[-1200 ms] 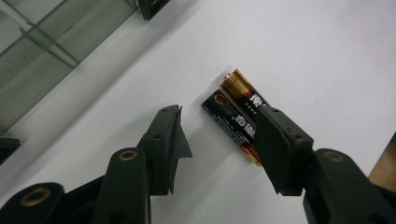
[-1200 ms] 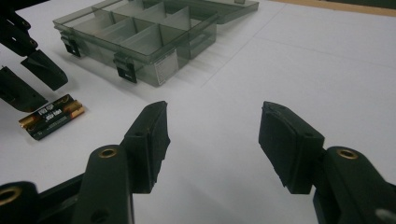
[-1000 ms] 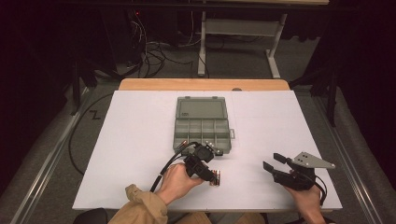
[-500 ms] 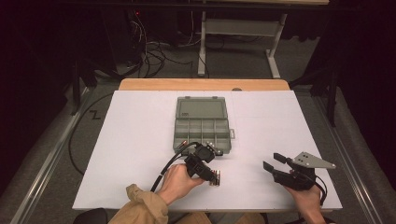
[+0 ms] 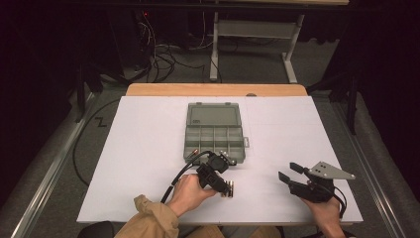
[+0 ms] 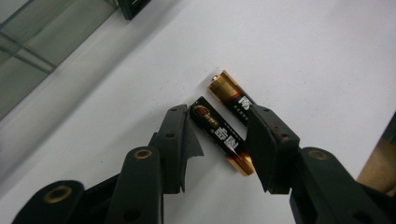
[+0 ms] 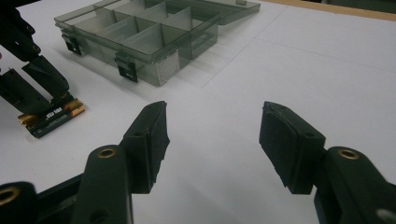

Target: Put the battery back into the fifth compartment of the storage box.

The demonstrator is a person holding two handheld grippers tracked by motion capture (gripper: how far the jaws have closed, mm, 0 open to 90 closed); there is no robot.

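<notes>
Two black-and-gold batteries lie side by side on the white table cover. My left gripper (image 6: 219,116) stands open over them, its jaws astride the nearer battery (image 6: 219,133). The second battery (image 6: 229,93) lies just beyond the right jaw. From above, the left gripper (image 5: 229,188) sits at the front centre, tips down on the batteries (image 5: 231,190). My right gripper (image 5: 289,173) is at the front right, open and holding nothing. Its own view shows the jaws (image 7: 212,116) wide apart over bare cover, with the batteries (image 7: 51,114) and left gripper (image 7: 32,88) off to the left.
A smoky-grey compartment box (image 5: 215,134) stands open at the table's centre with its lid laid back; its latches face the front (image 7: 126,65). The white cover (image 5: 148,148) spans the table. A black cable (image 5: 178,178) trails from the left gripper.
</notes>
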